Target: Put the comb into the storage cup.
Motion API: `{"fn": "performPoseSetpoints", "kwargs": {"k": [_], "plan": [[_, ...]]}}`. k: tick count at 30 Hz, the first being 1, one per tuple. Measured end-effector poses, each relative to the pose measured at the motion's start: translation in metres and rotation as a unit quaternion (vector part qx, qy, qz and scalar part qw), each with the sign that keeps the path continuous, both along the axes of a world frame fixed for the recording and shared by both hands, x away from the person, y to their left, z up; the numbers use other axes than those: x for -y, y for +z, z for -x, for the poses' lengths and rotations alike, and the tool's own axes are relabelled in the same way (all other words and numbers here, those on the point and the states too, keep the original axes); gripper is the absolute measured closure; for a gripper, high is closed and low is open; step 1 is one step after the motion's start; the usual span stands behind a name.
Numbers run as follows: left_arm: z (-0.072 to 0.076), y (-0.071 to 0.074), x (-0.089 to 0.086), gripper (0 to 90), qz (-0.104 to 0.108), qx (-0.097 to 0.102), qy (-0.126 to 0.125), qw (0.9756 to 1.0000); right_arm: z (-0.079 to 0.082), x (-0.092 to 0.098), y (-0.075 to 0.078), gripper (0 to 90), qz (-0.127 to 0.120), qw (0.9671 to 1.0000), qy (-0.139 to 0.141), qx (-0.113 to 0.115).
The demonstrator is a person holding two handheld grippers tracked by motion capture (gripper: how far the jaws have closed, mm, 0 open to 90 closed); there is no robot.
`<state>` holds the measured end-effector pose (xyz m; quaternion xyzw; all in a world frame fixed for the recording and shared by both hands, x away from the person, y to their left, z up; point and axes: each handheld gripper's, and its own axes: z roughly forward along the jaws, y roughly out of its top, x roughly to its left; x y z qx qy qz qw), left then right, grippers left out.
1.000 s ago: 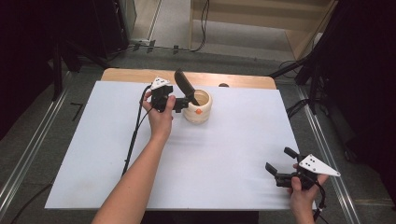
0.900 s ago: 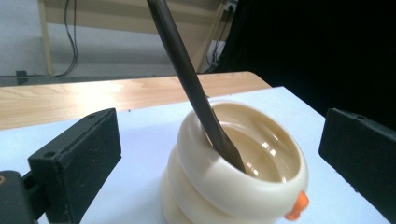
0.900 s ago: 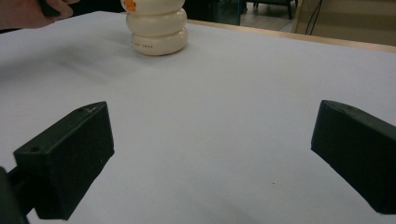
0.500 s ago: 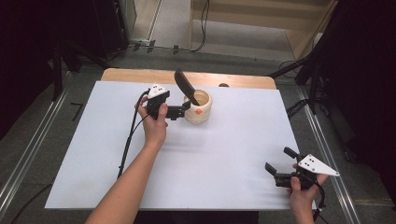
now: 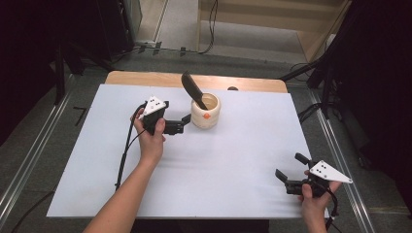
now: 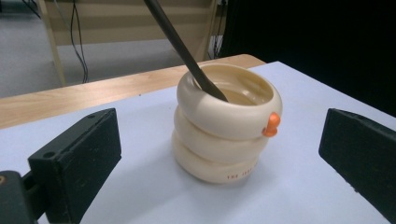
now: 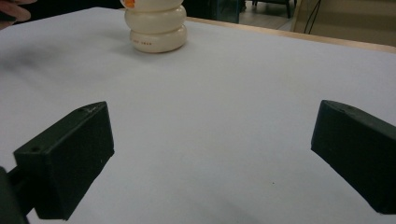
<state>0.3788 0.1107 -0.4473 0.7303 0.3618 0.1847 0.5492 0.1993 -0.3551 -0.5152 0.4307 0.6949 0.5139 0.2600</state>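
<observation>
A cream ringed holder [image 5: 206,112] [image 6: 224,128] with a small orange knob stands on the white table toward the back. A black utensil [image 5: 193,91] [image 6: 184,53] leans out of it, up and to the left. My left gripper [image 5: 182,124] [image 6: 219,163] is open just left of the holder, its jaws apart and clear of it. Near the front right corner my right gripper [image 5: 290,168] [image 7: 210,154] is open over bare table with nothing between its jaws. The holder [image 7: 155,25] is far off in the right gripper view.
The white sheet [image 5: 243,145] covers most of the table, with a wooden edge [image 5: 145,77] at the back. Dark equipment and cables stand on the floor around the table. A cable [image 5: 124,155] trails from the left gripper along the forearm.
My left gripper has drawn back to the left and toward the front, away from the holder. The utensil stays in the holder. The right gripper has not moved.
</observation>
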Motion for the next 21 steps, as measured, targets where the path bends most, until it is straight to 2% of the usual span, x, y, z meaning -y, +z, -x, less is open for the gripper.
{"fn": "performPoseSetpoints", "kwargs": {"k": [8,21], "plan": [[0.019,-0.006,-0.015,0.0,0.0,0.01,0.003,0.9999,0.0,-0.001,0.0,0.0,0.004,1.0,-0.002,0.0],[0.041,-0.016,-0.046,0.0,0.001,0.013,0.016,0.9998,-0.001,-0.002,0.0,0.0,0.008,1.0,-0.005,0.0]]}}
